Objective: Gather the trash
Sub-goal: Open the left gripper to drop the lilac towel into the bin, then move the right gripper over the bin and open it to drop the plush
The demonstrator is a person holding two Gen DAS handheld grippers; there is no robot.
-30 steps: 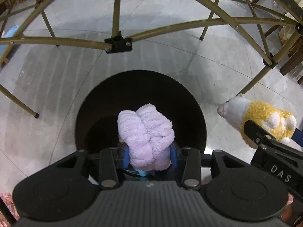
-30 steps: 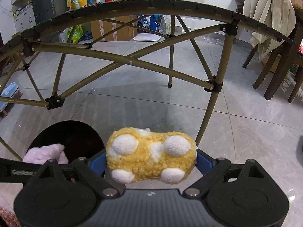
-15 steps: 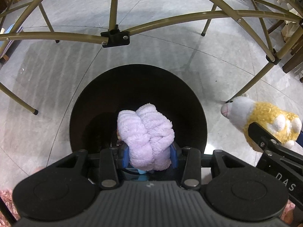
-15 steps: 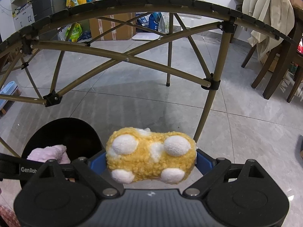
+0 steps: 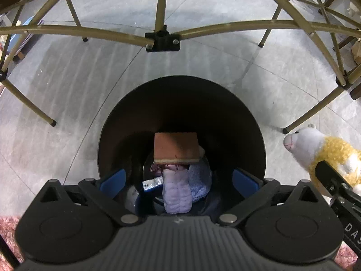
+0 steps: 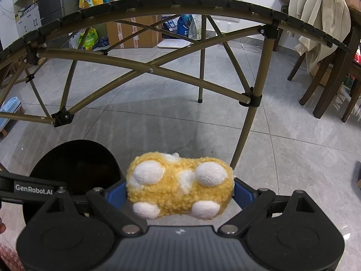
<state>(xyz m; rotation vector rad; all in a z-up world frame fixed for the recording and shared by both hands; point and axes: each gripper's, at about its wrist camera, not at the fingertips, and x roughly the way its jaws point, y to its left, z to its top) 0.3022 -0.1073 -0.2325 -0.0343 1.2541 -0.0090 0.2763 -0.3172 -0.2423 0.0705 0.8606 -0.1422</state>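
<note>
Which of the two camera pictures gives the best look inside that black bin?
The left wrist view: it looks straight down the black bin, showing a purple fluffy cloth and a brown block inside. The right wrist view catches only part of the bin's rim, its inside dark, beside the yellow plush toy.

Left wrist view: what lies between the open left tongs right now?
The bin's open mouth. Between the spread left tongs the left wrist view shows the lilac plush lying inside, beside blue cloth, under a brown square block.
</note>
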